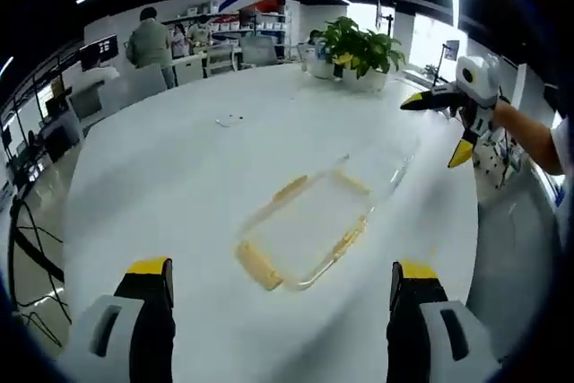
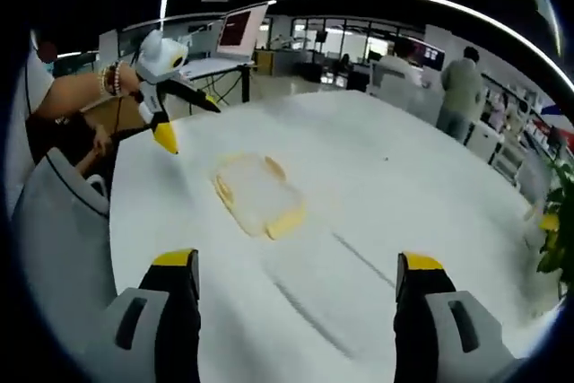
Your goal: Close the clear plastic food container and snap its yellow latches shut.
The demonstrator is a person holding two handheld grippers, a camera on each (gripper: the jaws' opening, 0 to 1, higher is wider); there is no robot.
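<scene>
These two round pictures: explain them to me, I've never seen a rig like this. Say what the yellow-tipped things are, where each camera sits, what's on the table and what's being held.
A person carries a hand-held gripper in each hand, and each has a fisheye camera looking along its two yellow-tipped jaws.

In the left gripper view, the left hand-held gripper rises from the bottom, jaws wide apart. The right hand-held gripper enters from the right, also open.

The right gripper view is the same scene from the opposite side: the right hand-held gripper's own jaws sit at the bottom, and the left hand-held gripper comes in from the left.

On the white table lies a clear plastic food container with yellow latches. A potted plant stands farther off. Nothing is held.
</scene>
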